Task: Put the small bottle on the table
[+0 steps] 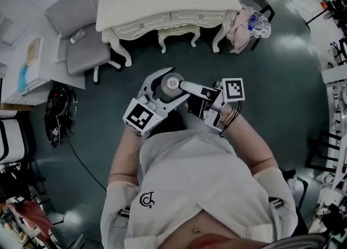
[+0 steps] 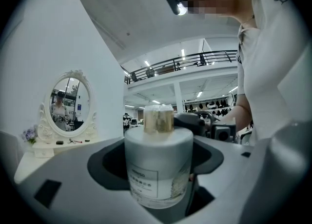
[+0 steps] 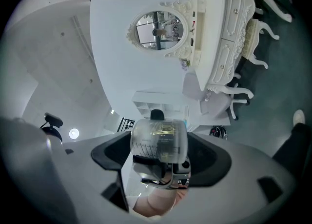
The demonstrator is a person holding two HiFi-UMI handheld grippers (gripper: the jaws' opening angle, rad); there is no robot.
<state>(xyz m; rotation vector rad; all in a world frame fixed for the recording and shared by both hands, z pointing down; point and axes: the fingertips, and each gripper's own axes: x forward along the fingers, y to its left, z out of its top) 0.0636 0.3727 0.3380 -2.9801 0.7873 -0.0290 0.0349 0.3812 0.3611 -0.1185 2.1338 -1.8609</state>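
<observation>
left gripper (image 1: 167, 89): fingers closed on small bottle (image 1: 172, 84); right gripper (image 1: 184, 87): fingers on same bottle; forearms bent inward

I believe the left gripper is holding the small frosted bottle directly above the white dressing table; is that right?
Not quite. The left gripper does hold the small frosted bottle, but over the dark floor in front of the person, not above the white dressing table, which stands apart, further ahead. The head view shows this.
</observation>
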